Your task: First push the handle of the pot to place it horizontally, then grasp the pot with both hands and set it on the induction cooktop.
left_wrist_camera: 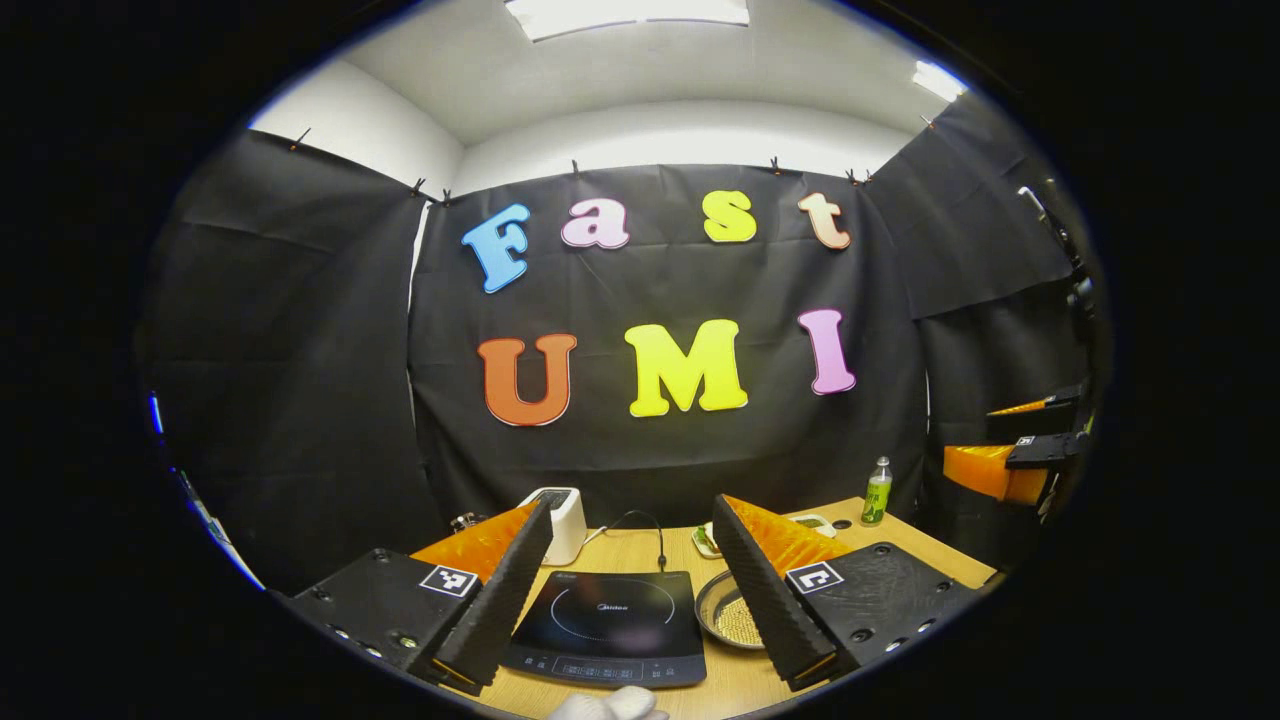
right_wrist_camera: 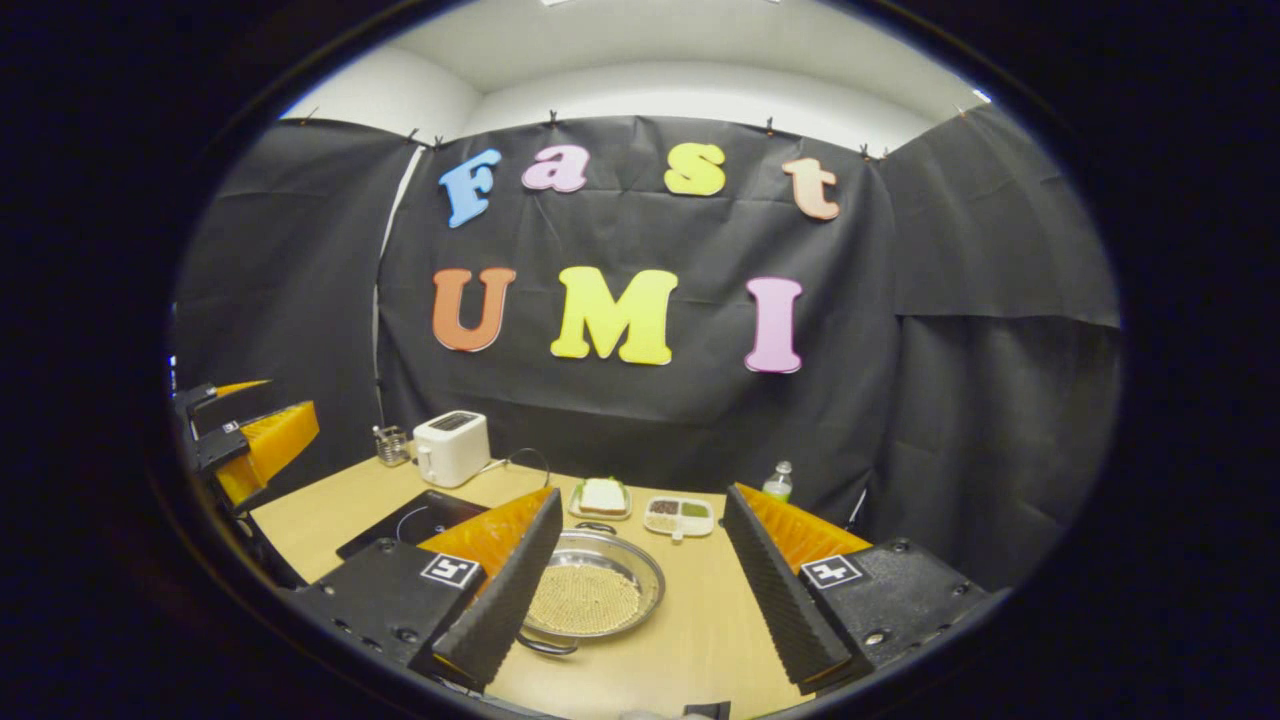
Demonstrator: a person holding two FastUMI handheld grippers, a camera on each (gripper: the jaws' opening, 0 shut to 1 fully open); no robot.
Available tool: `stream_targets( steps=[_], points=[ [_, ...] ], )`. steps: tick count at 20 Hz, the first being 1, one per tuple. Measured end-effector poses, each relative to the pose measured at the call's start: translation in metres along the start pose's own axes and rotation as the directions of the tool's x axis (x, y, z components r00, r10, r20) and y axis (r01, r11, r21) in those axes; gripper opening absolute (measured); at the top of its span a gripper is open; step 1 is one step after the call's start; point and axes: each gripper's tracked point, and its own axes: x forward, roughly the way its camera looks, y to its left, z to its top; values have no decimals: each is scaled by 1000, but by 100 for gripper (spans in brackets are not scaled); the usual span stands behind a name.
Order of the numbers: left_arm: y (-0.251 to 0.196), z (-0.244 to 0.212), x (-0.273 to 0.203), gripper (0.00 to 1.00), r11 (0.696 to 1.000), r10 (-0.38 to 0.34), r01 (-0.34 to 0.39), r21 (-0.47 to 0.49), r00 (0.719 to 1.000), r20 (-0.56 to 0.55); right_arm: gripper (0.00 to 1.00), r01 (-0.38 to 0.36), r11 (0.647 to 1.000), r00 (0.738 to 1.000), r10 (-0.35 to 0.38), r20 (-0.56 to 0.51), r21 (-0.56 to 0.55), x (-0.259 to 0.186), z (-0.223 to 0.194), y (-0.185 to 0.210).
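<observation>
Both claws gape empty above the table (right_wrist_camera: 700, 640): right claw (right_wrist_camera: 640, 585) faces the pot (right_wrist_camera: 595, 590), left claw (left_wrist_camera: 630, 590) the cooktop (left_wrist_camera: 610, 620), apparently poised to start.

Black cloth (right_wrist_camera: 980, 300) hangs clipped along its top edge on three sides of the booth, with white wall (left_wrist_camera: 690, 140) above it. A bright rectangular ceiling light panel (left_wrist_camera: 628, 12) glows overhead. A pale wooden table (right_wrist_camera: 690, 620) stands below.
</observation>
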Motion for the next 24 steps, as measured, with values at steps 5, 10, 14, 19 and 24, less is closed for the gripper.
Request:
stream_targets(
  steps=[5,10,14,19,24],
  points=[
    [6,-11,-3,96,1000,17,-17,-1,1000,-5,100,-103,994,992,99,-76,-45,24,-21,40],
    [21,-29,-6,96,999,55,-55,0,998,-28,76,-210,978,956,204,-209,-6,49,-58,84],
    [36,-43,-8,96,996,88,-88,6,995,-43,48,-286,957,889,286,-357,55,65,-103,119],
    [51,-57,-11,96,992,128,-128,-2,990,-59,14,-326,939,782,332,-528,108,72,-173,147],
    [62,-74,-12,96,988,152,-153,-7,985,-83,5,-345,931,670,332,-664,117,67,-239,163]
  ],
)
